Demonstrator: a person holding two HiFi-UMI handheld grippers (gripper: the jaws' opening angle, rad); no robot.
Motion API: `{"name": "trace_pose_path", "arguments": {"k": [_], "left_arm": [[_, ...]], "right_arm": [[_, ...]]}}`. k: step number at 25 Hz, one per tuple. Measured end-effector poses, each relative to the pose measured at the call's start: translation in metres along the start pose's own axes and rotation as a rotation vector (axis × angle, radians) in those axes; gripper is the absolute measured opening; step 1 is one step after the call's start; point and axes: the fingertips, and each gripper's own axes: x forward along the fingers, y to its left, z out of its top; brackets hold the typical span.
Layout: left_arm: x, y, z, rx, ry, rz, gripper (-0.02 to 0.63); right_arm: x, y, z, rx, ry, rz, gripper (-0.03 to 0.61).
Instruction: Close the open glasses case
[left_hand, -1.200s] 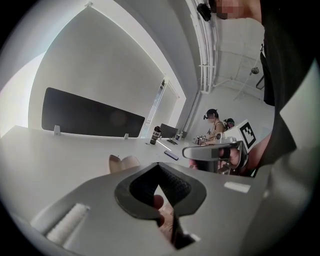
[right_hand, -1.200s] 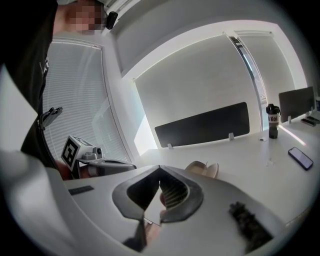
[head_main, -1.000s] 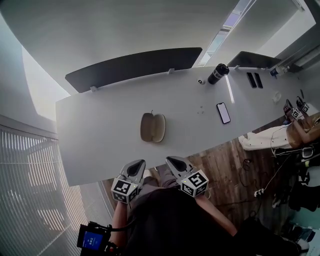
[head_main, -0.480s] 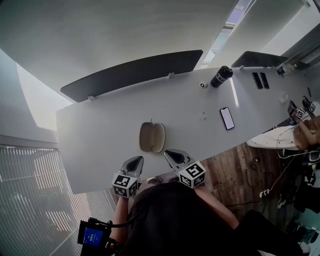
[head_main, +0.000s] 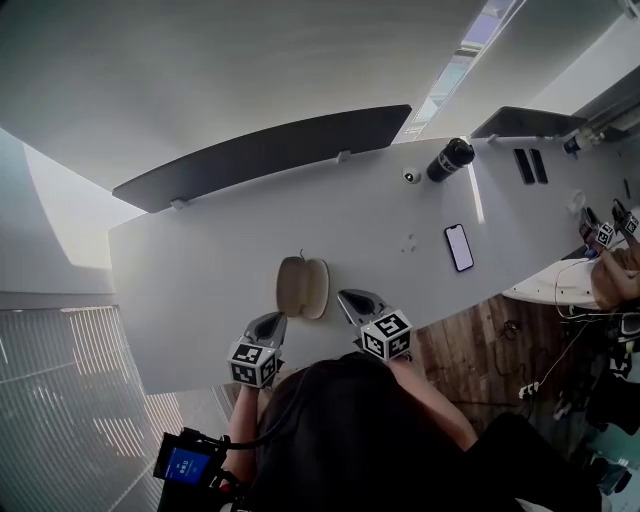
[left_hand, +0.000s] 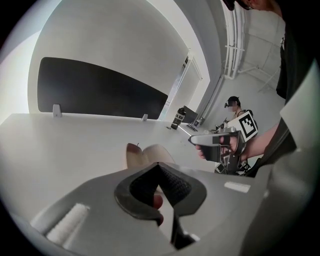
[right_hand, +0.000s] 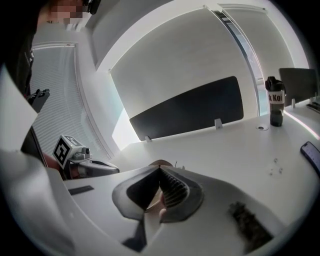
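The glasses case (head_main: 303, 288), a smooth tan clamshell, lies open with its two oval halves flat on the matte white table (head_main: 190, 270), near the front edge. The left gripper (head_main: 270, 322) and right gripper (head_main: 353, 299) hover just short of it, one on either side. Both sets of grey jaws, lined with ribbed dark pads, are closed tip to tip on nothing.

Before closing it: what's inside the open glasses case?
The glasses case shows bare tan lining in both halves, no glasses. In the left gripper view, left tongs cover its near end.
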Motion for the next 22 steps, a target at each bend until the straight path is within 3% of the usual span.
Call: {"name": "trace_pose_path", "arguments": {"k": [10, 22], "left_arm": [[0.017, 0.022, -0.029, -0.089, 0.102, -0.001, 0.006], [0.029, 0.037, -0.038, -0.093, 0.176, 0.015, 0.006]], "right_arm": [[0.033, -0.04, -0.025, 0.052, 0.106, -0.016, 0.005], [0.055, -0.049, -0.036, 0.078, 0.16, 0.006, 0.005]]}}
